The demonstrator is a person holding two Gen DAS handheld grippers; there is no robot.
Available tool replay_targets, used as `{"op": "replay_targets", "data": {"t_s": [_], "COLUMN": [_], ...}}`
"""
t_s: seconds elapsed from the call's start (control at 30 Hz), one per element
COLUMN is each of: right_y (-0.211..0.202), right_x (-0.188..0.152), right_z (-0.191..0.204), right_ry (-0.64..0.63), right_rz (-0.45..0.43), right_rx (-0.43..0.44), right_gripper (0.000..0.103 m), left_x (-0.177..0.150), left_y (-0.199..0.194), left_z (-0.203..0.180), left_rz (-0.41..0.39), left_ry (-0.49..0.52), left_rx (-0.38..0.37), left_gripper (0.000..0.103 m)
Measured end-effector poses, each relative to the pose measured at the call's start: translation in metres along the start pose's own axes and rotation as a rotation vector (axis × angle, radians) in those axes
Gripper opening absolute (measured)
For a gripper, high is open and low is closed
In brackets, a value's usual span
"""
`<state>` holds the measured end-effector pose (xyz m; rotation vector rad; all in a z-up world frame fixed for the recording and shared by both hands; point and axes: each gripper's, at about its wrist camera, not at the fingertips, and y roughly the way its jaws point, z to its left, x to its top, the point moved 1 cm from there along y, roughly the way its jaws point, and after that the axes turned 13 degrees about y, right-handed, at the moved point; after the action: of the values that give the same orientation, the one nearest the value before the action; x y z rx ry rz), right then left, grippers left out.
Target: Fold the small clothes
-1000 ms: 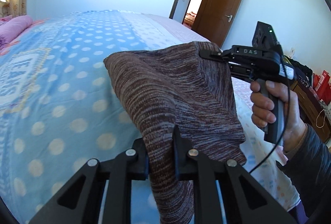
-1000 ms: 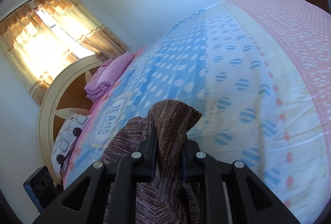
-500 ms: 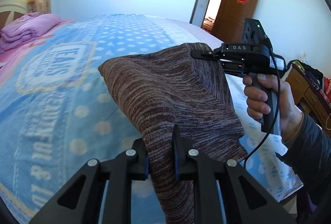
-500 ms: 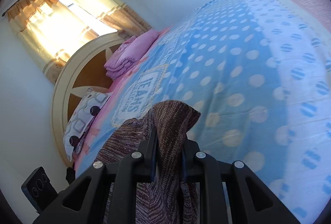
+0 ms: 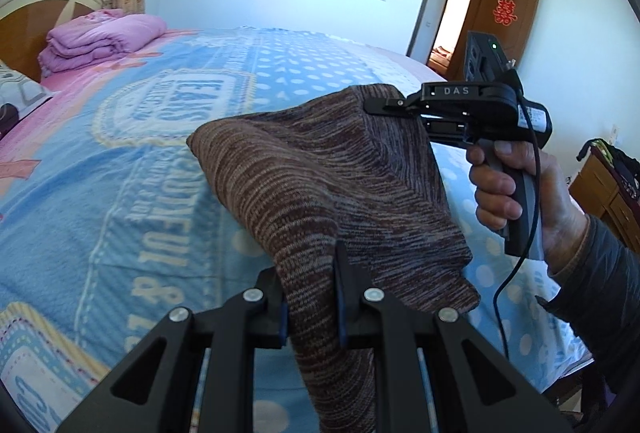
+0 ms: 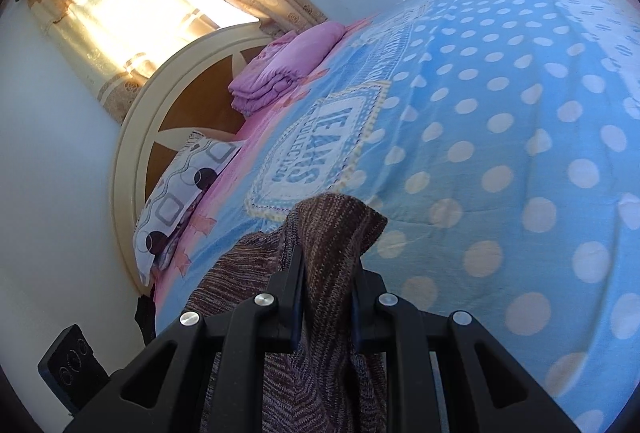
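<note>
A brown striped knit garment (image 5: 320, 185) hangs in the air above the bed, held at two ends. My left gripper (image 5: 310, 273) is shut on its near edge. My right gripper (image 5: 376, 107) is shut on its far corner, at the right in the left wrist view, with a hand on its handle. In the right wrist view the right gripper (image 6: 326, 273) pinches a bunched corner of the garment (image 6: 340, 225), and more of it hangs below to the left.
The bed (image 5: 120, 193) has a blue polka-dot cover with lettering. A folded purple quilt (image 5: 100, 41) and a patterned pillow (image 6: 184, 185) lie by the round headboard (image 6: 136, 121). An open brown door (image 5: 504, 21) and a wooden cabinet (image 5: 600, 189) stand at the right.
Both grippers have swung with the garment toward the head of the bed. The headboard, quilt and curtains have come into view. Both grips are unchanged.
</note>
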<state>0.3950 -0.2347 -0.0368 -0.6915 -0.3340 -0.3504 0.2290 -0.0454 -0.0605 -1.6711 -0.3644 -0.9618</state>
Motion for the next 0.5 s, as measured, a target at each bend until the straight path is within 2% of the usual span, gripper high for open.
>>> {"op": "replay_targets", "data": {"t_s": [0.2,0.5], "right_y": [0.031,0.066], "right_x": [-0.005,-0.01], "right_z": [0.017,0.021], "right_ry": [-0.029,-0.039], "right_rz": [0.045,0.089], "right_rx": [-0.011,-0.037], "right_gripper": [0.018,0.018], "left_x": [-0.014,-0.031], "left_y": [-0.001,0.002], "left_z": [0.022,0.038], "left_rz": [0.012,0.038], "left_ry": [-0.022,-0.06], "left_rx": [0.022,0.022], "left_gripper": [0.018,0.018]}}
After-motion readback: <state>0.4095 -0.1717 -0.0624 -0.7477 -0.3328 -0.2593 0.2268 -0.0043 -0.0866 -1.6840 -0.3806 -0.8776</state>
